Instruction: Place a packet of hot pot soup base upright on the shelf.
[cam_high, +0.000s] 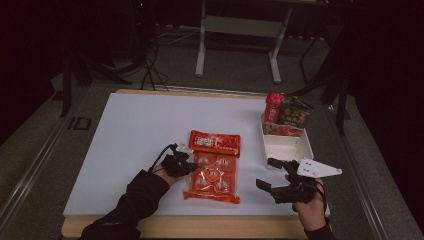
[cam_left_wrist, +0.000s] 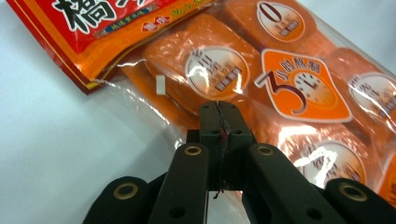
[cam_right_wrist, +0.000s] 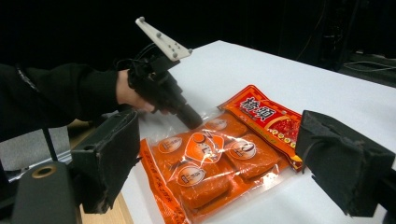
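Observation:
An orange snack bag (cam_high: 212, 172) with a red header lies flat near the front middle of the white table top (cam_high: 140, 130). My left gripper (cam_high: 187, 167) is at the bag's left edge, jaws shut. In the left gripper view the closed jaw tips of that gripper (cam_left_wrist: 218, 114) sit on the bag (cam_left_wrist: 289, 88), pinching its clear film. The right gripper view shows the left gripper (cam_right_wrist: 191, 122) meeting the bag (cam_right_wrist: 210, 163) at its rim. My right gripper (cam_high: 269, 173) hovers to the right of the bag, jaws wide open and empty.
A white open box (cam_high: 287, 147) stands at the right of the table. A red packet (cam_high: 273, 106), a dark packet (cam_high: 294, 115) and a flat red packet (cam_high: 281, 130) stand at its far end. A wooden edge (cam_high: 200, 225) runs along the front.

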